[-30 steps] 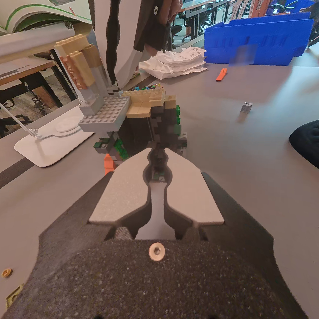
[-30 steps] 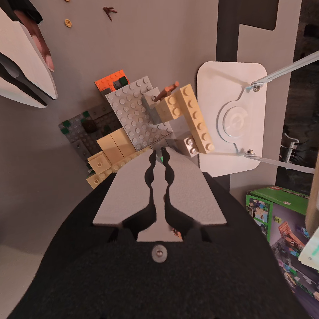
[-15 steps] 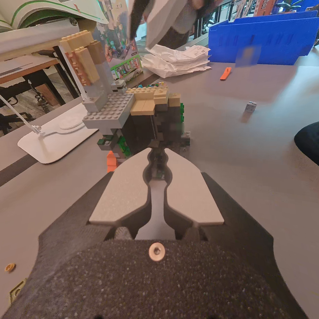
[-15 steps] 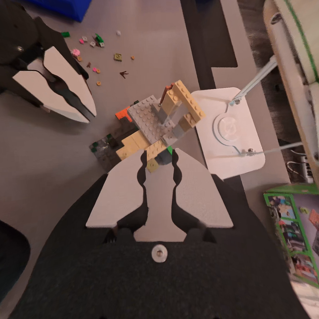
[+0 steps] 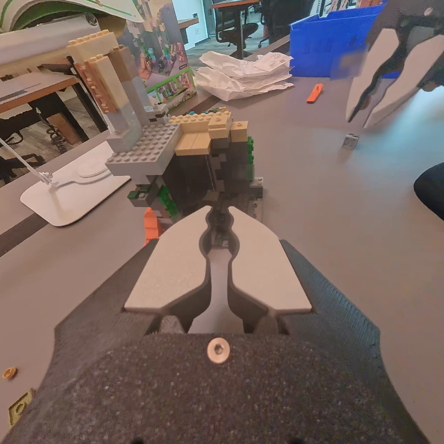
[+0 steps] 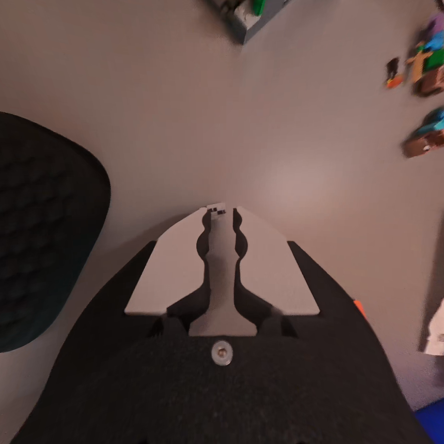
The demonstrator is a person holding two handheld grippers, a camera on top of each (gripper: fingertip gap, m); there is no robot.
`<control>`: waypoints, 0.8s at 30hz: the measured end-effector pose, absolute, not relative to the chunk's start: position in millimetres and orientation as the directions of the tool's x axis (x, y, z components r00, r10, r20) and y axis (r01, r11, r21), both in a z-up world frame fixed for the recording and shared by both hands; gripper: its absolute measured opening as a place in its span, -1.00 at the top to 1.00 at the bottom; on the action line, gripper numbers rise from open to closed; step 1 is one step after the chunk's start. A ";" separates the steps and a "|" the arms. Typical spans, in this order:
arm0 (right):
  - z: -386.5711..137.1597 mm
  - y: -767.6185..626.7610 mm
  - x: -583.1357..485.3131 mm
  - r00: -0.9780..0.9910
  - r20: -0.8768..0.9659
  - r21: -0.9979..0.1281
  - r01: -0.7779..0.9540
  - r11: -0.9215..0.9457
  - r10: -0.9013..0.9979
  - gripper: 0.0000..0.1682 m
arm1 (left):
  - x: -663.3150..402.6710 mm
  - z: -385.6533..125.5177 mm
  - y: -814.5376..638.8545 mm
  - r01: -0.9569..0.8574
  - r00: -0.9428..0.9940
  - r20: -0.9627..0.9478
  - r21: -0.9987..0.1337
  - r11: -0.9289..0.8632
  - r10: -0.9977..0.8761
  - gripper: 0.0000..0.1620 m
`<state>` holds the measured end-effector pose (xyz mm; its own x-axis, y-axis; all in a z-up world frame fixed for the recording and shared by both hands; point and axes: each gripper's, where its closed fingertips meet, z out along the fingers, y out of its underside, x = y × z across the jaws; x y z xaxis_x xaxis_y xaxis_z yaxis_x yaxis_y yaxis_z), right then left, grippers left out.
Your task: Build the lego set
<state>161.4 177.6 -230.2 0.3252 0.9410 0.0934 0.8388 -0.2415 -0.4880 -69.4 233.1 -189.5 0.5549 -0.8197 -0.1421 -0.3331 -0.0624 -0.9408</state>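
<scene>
The part-built lego model (image 5: 192, 153), with a grey studded plate, tan bricks and a dark base, stands on the grey table in the left wrist view. My left gripper (image 5: 219, 211) is shut on the model's dark base at its near side. My right gripper (image 5: 359, 122) is open and hovers at the far right, just above a small grey cube piece (image 5: 350, 141). In the right wrist view the right gripper (image 6: 219, 210) points down at the table, and the small pale piece (image 6: 217, 212) lies between its fingertips. Only a corner of the model (image 6: 247, 19) shows at the top edge there.
A blue bin (image 5: 324, 43), white paper bags (image 5: 242, 74), an orange tool (image 5: 315, 92) and the set's box (image 5: 165, 60) lie beyond the model. A white stand base (image 5: 67, 192) is at left. A black pad (image 6: 43, 228) and loose blurred pieces (image 6: 420, 72) flank the right gripper. About 25 cm separates my left fingertips from my right.
My right gripper has left the top of the model, opened, and swung right and down over the small grey piece. My left gripper has kept its hold on the model's base.
</scene>
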 end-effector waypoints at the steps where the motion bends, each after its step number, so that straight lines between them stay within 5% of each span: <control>1: -234.1 174.6 162.7 0.327 0.087 -0.482 0.840 -0.247 0.941 0.76 | -69.5 -190.2 233.3 -0.336 0.556 -0.143 -0.940 -0.063 -0.819 0.91; 12: -251.1 180.0 155.0 0.257 0.103 -0.431 0.882 -0.190 0.961 0.80 | -69.6 -192.1 232.7 -0.347 0.556 -0.150 -0.936 -0.064 -0.817 0.91; 15: -243.3 185.3 147.7 0.095 0.225 -0.226 0.973 -0.043 0.970 0.80 | -66.8 -194.2 230.6 -0.361 0.541 -0.159 -0.931 -0.057 -0.826 0.91; 20: -241.6 190.4 125.7 -0.323 0.252 0.299 0.923 0.244 0.912 0.80 | -63.7 -195.8 227.5 -0.379 0.522 -0.174 -0.924 -0.044 -0.835 0.91; 24: -252.3 190.2 98.0 -0.471 0.175 0.446 0.821 0.357 0.864 0.77 | -65.9 -193.5 227.9 -0.377 0.526 -0.179 -0.925 -0.040 -0.831 0.91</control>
<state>98.0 190.2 -252.3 -0.4715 0.8643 0.1750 0.8206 0.3573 0.4460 -65.9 227.9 -193.5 0.5263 -0.8313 -0.1787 -0.3775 -0.0401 -0.9252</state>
